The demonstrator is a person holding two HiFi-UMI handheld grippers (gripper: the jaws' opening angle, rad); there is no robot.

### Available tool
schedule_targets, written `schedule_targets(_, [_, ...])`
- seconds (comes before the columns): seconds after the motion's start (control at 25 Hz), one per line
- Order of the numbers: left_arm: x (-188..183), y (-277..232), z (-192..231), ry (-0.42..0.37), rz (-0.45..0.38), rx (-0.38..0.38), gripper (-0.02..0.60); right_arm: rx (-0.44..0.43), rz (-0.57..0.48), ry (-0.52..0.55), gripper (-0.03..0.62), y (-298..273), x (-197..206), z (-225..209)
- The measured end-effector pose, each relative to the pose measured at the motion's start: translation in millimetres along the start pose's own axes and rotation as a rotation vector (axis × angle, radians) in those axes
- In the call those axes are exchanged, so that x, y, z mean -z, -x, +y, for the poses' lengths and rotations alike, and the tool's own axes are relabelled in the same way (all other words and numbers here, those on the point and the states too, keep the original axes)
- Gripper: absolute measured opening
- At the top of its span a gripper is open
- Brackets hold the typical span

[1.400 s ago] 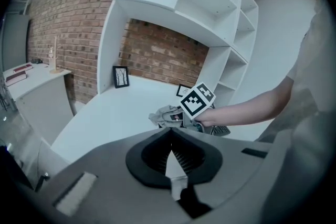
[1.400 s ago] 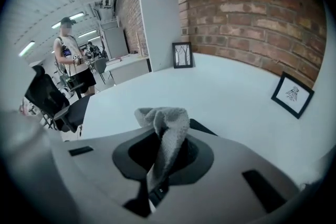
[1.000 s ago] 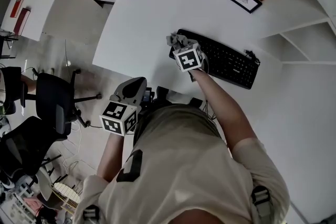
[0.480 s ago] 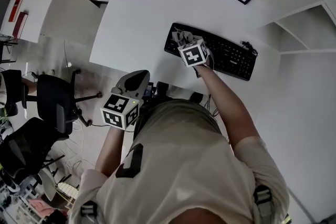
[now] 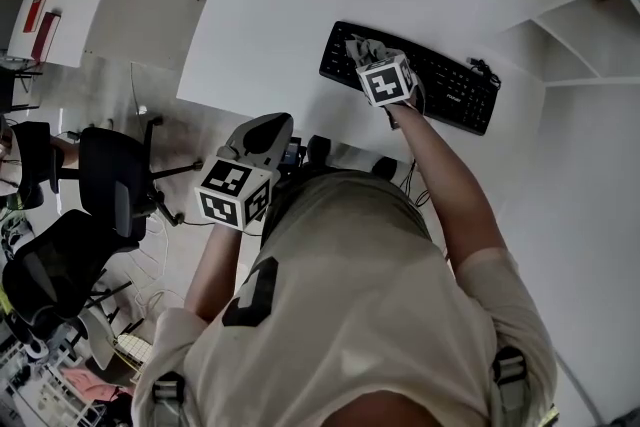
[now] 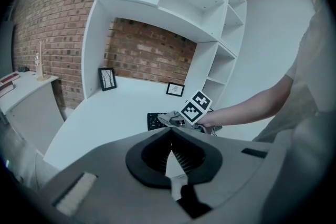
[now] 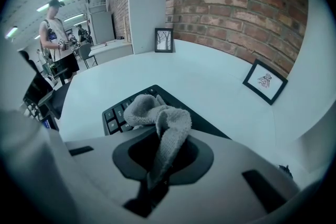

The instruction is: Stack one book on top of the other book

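Right gripper: fingers pinched shut on a grey cloth, one strip trapped between them. The rest is bunched out front, over the left end of the black keyboard. That hold looks meant for wiping keys, not for lifting a book.

Left gripper: fingers closed together, nothing between them. It hangs off the near edge of the desk, close to the body and over the floor, probably parked out of the way.

Books: none on the desk, only the keyboard and two small picture frames at the far edge. Red flat things on the far-left side counter may be books; can't tell. Stacking not started.
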State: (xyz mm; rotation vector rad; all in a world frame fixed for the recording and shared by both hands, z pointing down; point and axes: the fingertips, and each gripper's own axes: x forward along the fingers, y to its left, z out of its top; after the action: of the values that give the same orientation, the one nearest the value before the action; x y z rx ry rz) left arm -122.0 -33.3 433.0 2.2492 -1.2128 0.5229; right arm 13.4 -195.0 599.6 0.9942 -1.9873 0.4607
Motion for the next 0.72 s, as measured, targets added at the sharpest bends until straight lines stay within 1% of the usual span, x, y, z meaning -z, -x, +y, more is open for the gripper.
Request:
schedule_targets(0.28, [-4.5,-7.3,-6.8,-0.023,-0.004,0.024,0.003,0.042,0.012,0.019,0.025,9.0,15.3,-18.2])
schedule_targets(0.72, [-6.3,-10.2,-13.0,-0.039,-0.015,0.03,0.003,0.086,0.028,-0.013,0.025,23.2,40.0,-41.5])
